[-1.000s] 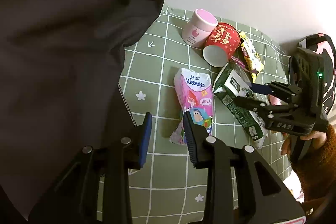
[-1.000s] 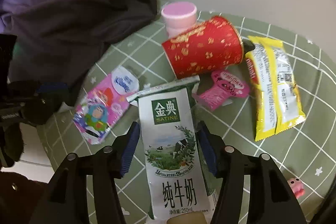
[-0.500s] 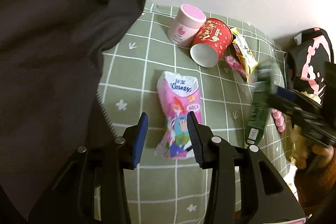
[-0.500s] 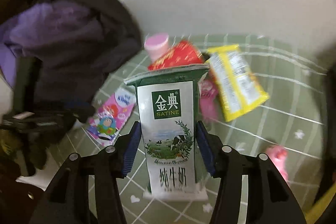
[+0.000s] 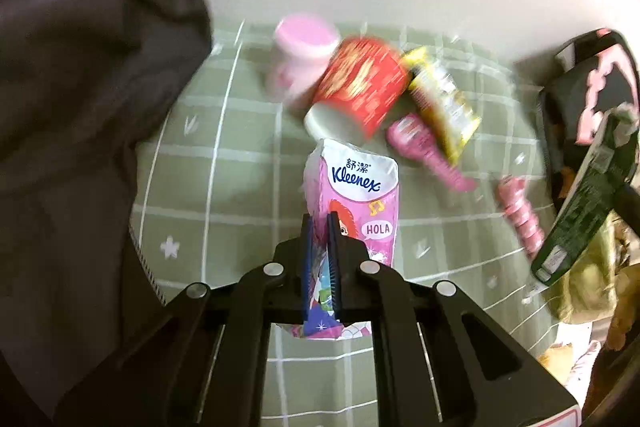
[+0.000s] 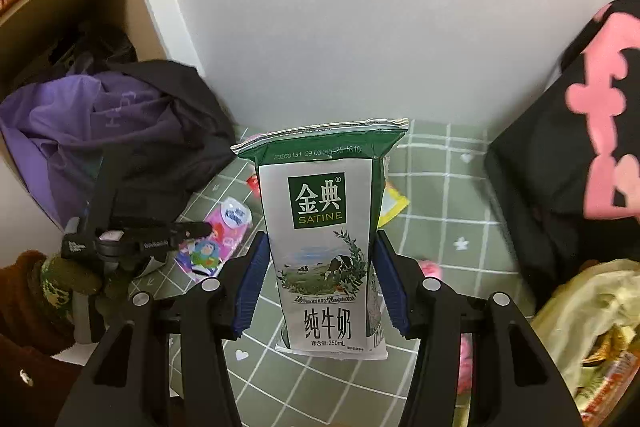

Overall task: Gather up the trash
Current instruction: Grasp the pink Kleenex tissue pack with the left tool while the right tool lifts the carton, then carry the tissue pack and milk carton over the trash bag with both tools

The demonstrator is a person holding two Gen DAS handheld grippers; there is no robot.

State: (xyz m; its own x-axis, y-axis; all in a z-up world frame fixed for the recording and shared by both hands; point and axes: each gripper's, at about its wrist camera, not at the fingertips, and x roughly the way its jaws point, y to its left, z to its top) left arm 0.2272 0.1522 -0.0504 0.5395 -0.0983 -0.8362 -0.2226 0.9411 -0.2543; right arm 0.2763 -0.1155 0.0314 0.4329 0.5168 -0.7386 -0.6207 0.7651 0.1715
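green-and-white card, the milk carton stands upright between the blue pads of the right gripper, which is clamped on its two side walls and holds it clear of the checked green cloth. the left gripper has its jaws nearly together, pinching the near end of the pink kleenex pack, whose far end looks to lie on the cloth toward the middle.

risks, as i judge them: the tissue pack is soft film and held only by one thin edge, so it may slide out or tear when lifted. its far end lies close to the mouth of the tipped red paper cup, and a careless drag could roll the cup into the pink-lidded jar at the cloth's far edge. the carton is slick, and if it is empty a hard squeeze could crumple it and loosen the hold.

containers: a pale plastic bag at the cloth's right edge holds crumpled wrappers, likely the trash bag, and the carton is near it. the cup is on its side and what shows of its inside looks empty. the jar is lidded, contents hidden. a black bag with pink shapes stands at the right edge, interior unseen. a yellow wrapper and pink wrapper lie beside the cup, uncollected.
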